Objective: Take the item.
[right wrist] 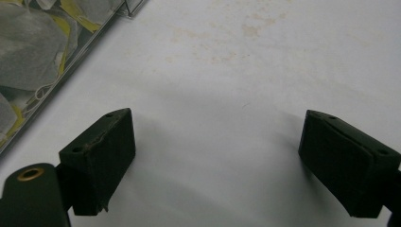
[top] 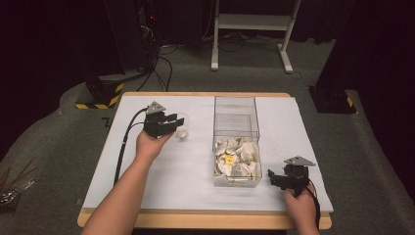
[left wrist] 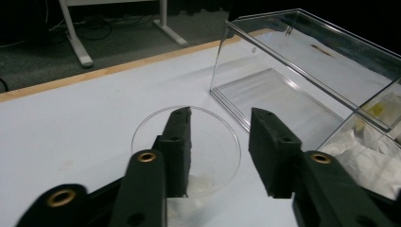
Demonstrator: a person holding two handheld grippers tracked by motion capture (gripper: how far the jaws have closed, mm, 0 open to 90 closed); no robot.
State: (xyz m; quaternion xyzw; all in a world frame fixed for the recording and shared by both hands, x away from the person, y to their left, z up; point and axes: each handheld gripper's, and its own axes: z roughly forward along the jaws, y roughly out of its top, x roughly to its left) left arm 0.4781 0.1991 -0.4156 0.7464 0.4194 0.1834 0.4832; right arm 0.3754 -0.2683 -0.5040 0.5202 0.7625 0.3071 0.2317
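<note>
Surface [top: 161, 186] fills mid frame, clear box [top: 236, 117] right of centre with white sachets [top: 237, 159] heaped at its near end. Left tool [top: 177, 122], upper left, half open, one jaw inside the small clear cup [left wrist: 189, 151], not clamped, probably just released. Right tool [top: 272, 177], lower right, wide open, empty, likely waiting by the sachets.

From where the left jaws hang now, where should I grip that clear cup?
Take the clear plastic cup by its rim wall, from above. It stands upright on the white table cover with its mouth open. One pad of the left gripper already sits inside the rim, the other outside toward the clear box. Closing should probably pinch that thin wall; squeeze gently, it may flex.
</note>
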